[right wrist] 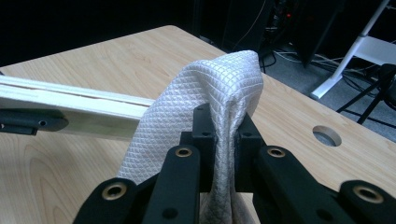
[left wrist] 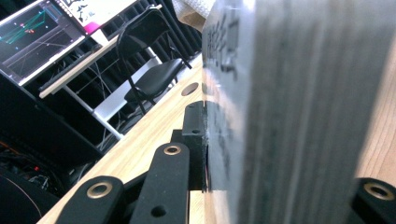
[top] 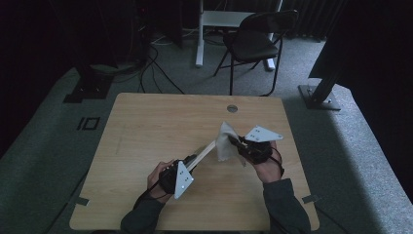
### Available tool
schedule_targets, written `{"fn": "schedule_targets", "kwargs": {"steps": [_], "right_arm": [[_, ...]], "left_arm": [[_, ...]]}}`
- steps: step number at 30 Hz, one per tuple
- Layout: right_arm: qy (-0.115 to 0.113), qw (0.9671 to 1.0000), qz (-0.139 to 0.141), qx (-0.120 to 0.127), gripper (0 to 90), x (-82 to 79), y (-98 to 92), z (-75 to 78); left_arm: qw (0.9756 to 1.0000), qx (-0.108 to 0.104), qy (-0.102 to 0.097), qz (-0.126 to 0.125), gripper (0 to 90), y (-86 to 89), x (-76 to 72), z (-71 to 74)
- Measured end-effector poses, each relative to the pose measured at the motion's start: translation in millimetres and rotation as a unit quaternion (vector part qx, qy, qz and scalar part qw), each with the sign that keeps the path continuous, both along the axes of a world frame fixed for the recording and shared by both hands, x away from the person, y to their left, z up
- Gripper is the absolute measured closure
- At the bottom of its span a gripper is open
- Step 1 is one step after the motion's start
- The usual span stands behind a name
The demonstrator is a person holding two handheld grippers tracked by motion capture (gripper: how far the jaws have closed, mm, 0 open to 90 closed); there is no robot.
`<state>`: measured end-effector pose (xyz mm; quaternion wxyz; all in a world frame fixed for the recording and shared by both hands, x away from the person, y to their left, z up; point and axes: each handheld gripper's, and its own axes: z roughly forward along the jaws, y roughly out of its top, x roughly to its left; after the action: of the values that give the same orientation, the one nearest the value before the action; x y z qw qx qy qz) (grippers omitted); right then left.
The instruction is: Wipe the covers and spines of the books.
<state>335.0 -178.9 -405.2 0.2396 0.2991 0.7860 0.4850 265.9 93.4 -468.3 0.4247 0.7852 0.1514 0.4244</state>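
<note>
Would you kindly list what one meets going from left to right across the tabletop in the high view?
Left gripper → wooden board → white cloth → right gripper, all above the table.

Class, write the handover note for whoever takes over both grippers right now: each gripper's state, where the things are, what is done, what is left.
Left gripper: shut on the wooden strip, held above the table and pointing toward the right gripper.
Right gripper: shut on the white cloth, which drapes over the strip's far end.
Done: both things gripped, cloth brought to the strip.
Left, probably: wipe the cloth along the strip, then set both down. How much is already wiped cannot be told.
</note>
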Motion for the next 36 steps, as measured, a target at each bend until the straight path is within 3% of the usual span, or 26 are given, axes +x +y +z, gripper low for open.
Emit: {"fn": "schedule_targets", "kwargs": {"steps": [15, 36], "right_arm": [[0.001, 0.9999, -0.011, -0.001, 83.2, 9.9, -5.7, 2.6], [-0.011, 0.9998, -0.018, -0.008, 83.2, 21.0, -5.6, 18.8]], "left_arm": [[0.9994, 0.026, -0.020, 0.003, 77.8, -5.2, -3.0, -4.2], [0.9982, 0.034, -0.048, 0.009, 77.9, -9.2, -7.5, -8.3]]}}
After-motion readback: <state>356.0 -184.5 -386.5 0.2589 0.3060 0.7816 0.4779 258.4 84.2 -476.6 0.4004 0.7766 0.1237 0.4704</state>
